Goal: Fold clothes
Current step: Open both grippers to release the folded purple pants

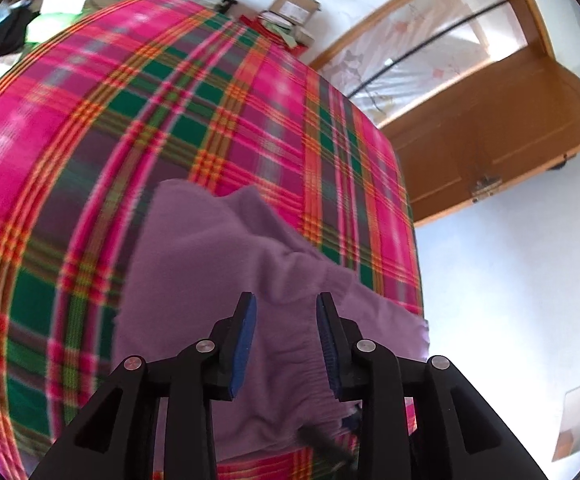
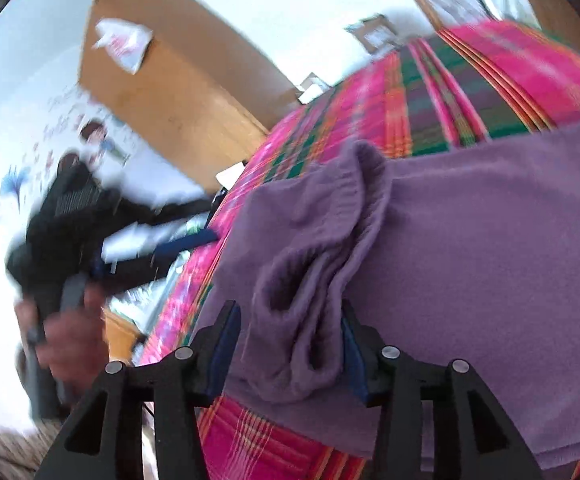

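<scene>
L tool [image 1: 286,304] + R tool [image 2: 288,314] agape over purple garment [image 1: 218,248]

A plaid blanket [image 1: 138,128] in pink, green and orange covers the bed. Past its far edge stand cardboard boxes [image 1: 294,4] against a white wall, with a wooden door [image 1: 498,128] to the right. The right view, blurred, shows a wooden wardrobe [image 2: 178,76] with a plastic bag [image 2: 124,42] on it
</scene>
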A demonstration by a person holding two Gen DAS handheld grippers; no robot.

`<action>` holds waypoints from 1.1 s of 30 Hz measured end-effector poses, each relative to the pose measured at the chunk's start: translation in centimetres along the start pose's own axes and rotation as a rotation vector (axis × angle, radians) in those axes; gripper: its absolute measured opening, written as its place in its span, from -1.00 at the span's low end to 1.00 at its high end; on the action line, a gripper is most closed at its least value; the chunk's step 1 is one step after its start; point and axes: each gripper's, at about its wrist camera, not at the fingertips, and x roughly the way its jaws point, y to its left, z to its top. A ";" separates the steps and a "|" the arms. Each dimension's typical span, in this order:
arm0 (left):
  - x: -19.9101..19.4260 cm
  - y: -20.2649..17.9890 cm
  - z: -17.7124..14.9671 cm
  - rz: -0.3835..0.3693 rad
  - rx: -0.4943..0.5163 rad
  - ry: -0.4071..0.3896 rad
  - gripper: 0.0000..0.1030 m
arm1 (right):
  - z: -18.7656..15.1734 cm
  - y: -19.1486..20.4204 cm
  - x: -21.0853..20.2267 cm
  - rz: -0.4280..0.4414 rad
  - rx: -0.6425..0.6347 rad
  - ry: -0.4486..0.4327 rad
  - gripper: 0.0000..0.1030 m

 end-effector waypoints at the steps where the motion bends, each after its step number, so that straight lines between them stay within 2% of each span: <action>1: -0.3 0.6 -0.3 0.003 -0.011 -0.007 -0.38 | 0.1 -0.1 0.0 -0.001 0.012 0.001 -0.05; 5: -1.7 3.2 -1.4 0.016 -0.054 -0.036 -0.38 | 0.3 -0.7 -0.1 -0.004 0.061 0.003 -0.10; 6: -2.1 3.8 -1.7 0.019 -0.065 -0.044 -0.38 | 0.3 -0.8 -0.1 -0.004 0.073 0.003 -0.32; 8: -2.7 5.0 -2.2 0.024 -0.087 -0.057 -0.38 | 0.5 -1.1 -0.1 -0.006 0.097 0.004 -0.53; 11: -2.6 6.1 -2.6 0.023 -0.120 -0.063 -0.38 | 0.8 -1.1 -0.8 -0.003 0.112 -0.008 -0.59; 16: -2.9 7.2 -3.3 0.023 -0.134 -0.065 -0.38 | 1.8 -0.4 -3.1 0.010 0.094 -0.057 -0.60; 22: -2.4 7.0 -3.9 0.023 -0.110 -0.045 -0.38 | 0.6 -1.9 -2.1 -0.069 0.150 0.006 -0.54; 26: -1.4 6.7 -3.8 0.048 -0.093 -0.029 -0.38 | 0.1 -2.5 -2.4 -0.098 0.167 0.005 -0.44; 29: -1.3 6.8 -4.1 0.064 -0.083 -0.029 -0.38 | 0.4 -2.3 -3.1 -0.132 0.154 -0.026 -0.37; 33: -1.1 6.8 -4.1 0.063 -0.083 -0.027 -0.38 | 1.2 0.0 -4.6 -0.225 0.032 -0.123 -0.24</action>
